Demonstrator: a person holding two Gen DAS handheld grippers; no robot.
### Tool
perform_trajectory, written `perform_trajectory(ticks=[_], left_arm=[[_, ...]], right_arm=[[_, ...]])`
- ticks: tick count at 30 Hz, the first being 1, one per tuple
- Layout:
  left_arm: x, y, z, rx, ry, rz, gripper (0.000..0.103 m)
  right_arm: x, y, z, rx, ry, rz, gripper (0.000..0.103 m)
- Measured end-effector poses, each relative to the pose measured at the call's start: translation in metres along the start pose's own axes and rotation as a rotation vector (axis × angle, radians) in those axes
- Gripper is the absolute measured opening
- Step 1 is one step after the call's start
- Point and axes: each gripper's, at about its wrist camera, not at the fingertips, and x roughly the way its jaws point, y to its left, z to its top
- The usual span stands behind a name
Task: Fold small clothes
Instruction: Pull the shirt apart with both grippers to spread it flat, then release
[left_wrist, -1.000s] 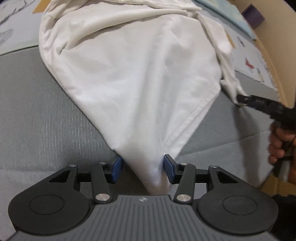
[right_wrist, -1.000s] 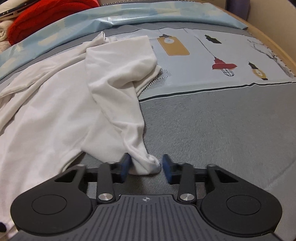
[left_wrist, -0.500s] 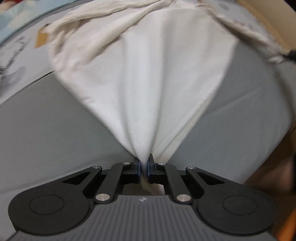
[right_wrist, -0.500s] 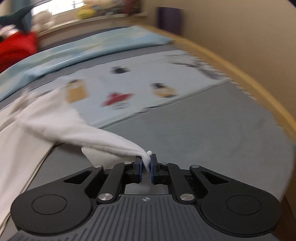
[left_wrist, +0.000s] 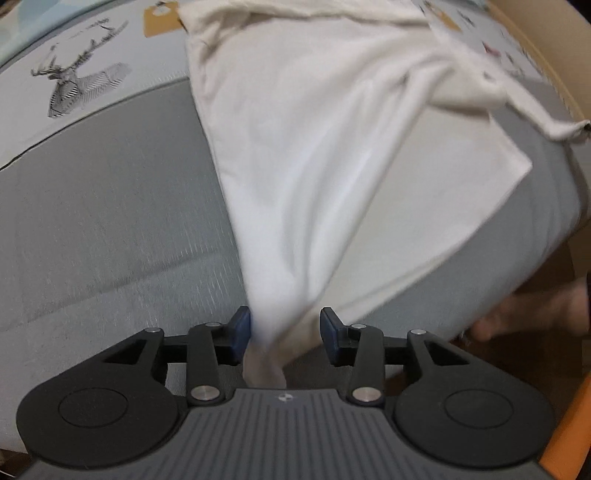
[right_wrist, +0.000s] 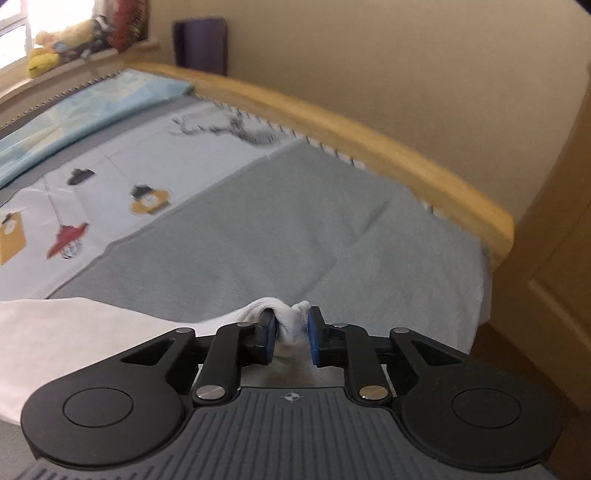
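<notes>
A white garment (left_wrist: 314, 155) lies spread over the grey bed cover (left_wrist: 110, 229), running from the far top down to my left gripper (left_wrist: 284, 328). That gripper's jaws stand apart, with a corner of the cloth hanging loose between the blue pads (left_wrist: 241, 326). In the right wrist view my right gripper (right_wrist: 291, 334) has its jaws partly apart with a bunched white end of the garment (right_wrist: 284, 314) between them. The cloth trails off to the left (right_wrist: 74, 332). Both views are blurred.
A wooden bed rail (right_wrist: 351, 129) runs along the far side by a beige wall. A printed sheet with a deer (left_wrist: 74, 85) and lanterns (right_wrist: 147, 197) covers the far bed. A light blue blanket (right_wrist: 74, 114) lies behind. A hand (left_wrist: 535, 314) shows at the right.
Both grippers were shut on the cloth half a second ago; now their jaws have opened. The garment has been pulled and spread toward the near bed edge.
</notes>
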Motion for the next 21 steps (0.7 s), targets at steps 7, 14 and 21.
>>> perform_trajectory(ticks=[7,14,21], left_arm=[[-0.008,-0.002,0.013,-0.125,-0.025,0.015,0.044],[0.003,0.007,0.009,-0.199,0.016,0.05,0.044],[0.016,-0.002,0.008,-0.158,0.055,0.057,0.018]], right_arm=[[-0.059,0.097,-0.043,-0.182,0.18,0.632,0.03],[-0.088,0.194,-0.13,-0.554,0.371,0.757,0.03],[-0.101,0.198,-0.148,-0.64,0.372,0.674,0.005]])
